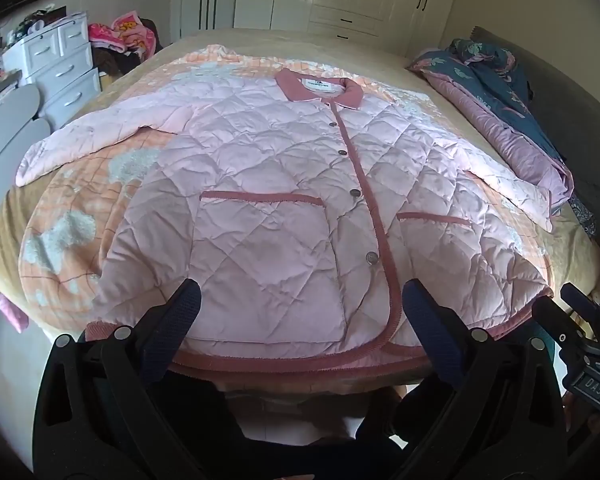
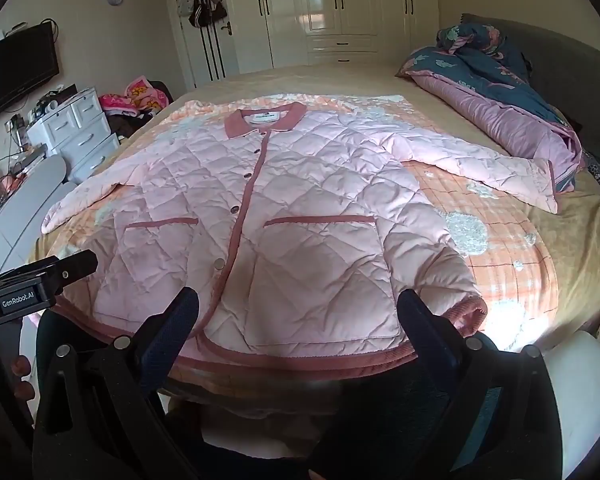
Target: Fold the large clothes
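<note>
A pink quilted jacket (image 1: 268,200) is lying flat and buttoned on a peach blanket (image 1: 72,216) covering the bed (image 2: 579,248), collar (image 1: 319,84) pointing away, both sleeves spreading outward. The left claw (image 1: 300,308) is hovering wide open over the hem (image 1: 292,364), its fingers (image 1: 172,320) straddling the left pocket (image 1: 268,248) and gripping nothing. The right claw (image 2: 298,308) is likewise gaping wide over the hem, holding nothing. A rumpled quilt (image 2: 499,92) is sitting near the headboard side, by the right sleeve (image 2: 499,176). White wardrobes (image 2: 339,12) are standing beyond the bed.
</note>
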The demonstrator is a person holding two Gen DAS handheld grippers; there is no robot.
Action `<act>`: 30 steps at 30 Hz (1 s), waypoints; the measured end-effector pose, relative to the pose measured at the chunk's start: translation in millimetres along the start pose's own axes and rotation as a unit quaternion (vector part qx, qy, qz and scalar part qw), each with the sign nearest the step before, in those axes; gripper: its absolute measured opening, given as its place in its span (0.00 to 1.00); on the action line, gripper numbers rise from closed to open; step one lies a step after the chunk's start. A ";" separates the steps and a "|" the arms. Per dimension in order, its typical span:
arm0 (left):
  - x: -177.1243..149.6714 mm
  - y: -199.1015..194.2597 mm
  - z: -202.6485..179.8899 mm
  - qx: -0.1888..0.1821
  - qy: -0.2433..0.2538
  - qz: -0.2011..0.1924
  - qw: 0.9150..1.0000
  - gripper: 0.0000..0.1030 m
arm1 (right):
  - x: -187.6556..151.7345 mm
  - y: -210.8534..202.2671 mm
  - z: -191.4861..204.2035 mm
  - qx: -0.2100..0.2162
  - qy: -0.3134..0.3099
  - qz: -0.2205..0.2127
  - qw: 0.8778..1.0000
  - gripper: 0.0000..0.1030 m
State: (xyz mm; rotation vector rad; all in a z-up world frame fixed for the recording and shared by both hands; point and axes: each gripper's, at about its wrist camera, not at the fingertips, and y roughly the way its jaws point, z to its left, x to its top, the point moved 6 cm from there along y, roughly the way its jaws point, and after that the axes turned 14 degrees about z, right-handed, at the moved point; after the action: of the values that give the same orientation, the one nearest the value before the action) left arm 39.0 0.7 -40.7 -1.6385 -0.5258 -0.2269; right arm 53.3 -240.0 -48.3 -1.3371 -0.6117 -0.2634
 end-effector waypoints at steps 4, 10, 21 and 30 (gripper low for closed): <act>1.9 -1.4 0.4 -0.001 0.001 -0.001 1.000 0.92 | 0.5 -0.1 -0.5 0.000 -0.001 0.000 1.000 0.96; 3.8 -4.9 0.9 -0.001 0.003 -0.001 1.000 0.92 | 0.4 -0.9 0.0 0.000 -0.002 0.000 1.000 0.96; 3.1 -6.2 -0.4 -0.002 0.005 -0.003 1.000 0.92 | 0.3 -1.8 0.6 -0.001 -0.003 0.000 1.000 0.96; 2.5 -6.2 -0.9 -0.002 0.005 -0.004 1.000 0.92 | 0.9 -2.9 0.5 0.001 -0.004 0.000 1.000 0.96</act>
State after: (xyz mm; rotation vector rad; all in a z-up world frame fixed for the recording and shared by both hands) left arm 38.5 0.7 -34.0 -1.6387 -0.5256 -0.2418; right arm 52.4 -240.1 -45.3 -1.3369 -0.6176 -0.2575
